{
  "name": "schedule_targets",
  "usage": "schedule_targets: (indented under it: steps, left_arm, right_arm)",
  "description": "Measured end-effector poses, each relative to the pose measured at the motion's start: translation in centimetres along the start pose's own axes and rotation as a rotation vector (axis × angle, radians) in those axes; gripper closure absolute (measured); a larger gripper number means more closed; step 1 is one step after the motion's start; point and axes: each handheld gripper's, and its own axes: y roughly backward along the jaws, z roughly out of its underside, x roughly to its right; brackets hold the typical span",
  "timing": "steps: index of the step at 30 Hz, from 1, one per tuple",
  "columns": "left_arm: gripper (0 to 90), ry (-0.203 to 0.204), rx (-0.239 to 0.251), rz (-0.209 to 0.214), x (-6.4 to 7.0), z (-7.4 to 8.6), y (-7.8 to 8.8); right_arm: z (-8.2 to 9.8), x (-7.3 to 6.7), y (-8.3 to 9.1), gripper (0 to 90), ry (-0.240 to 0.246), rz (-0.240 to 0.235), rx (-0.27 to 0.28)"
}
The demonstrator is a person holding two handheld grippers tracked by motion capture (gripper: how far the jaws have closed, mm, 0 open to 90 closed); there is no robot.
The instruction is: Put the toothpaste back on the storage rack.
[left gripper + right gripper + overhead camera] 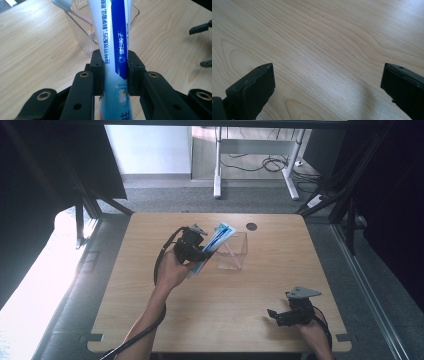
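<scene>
We count one tube, one clear cup, one toothbrush and two hand-held grippers on the counter.

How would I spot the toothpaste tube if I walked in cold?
Look at the wooden table, then its far middle, where a clear plastic cup stands. Just left of it, the left tongs clamp a white tube with a blue stripe and printed characters, the only opaque thing there.

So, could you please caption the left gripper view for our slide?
Left gripper clamps a toothpaste tube above a clear cup holding a toothbrush.
</scene>
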Motion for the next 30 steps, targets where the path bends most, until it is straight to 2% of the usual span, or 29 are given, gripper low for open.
schedule_targets:
  steps: [12,30]
  left_arm:
    - [71.7,-0.009,0.034,-0.009,-0.3,-1.5,-1.1]
    - [71.7,-0.017,0.109,0.007,-0.7,-4.1,-2.5]
  right_arm:
    - [0.0,0.0,0.0,0.0,0.002,-0.002,0.002]
    - [0.0,0.0,0.0,0.0,0.002,-0.008,0.004]
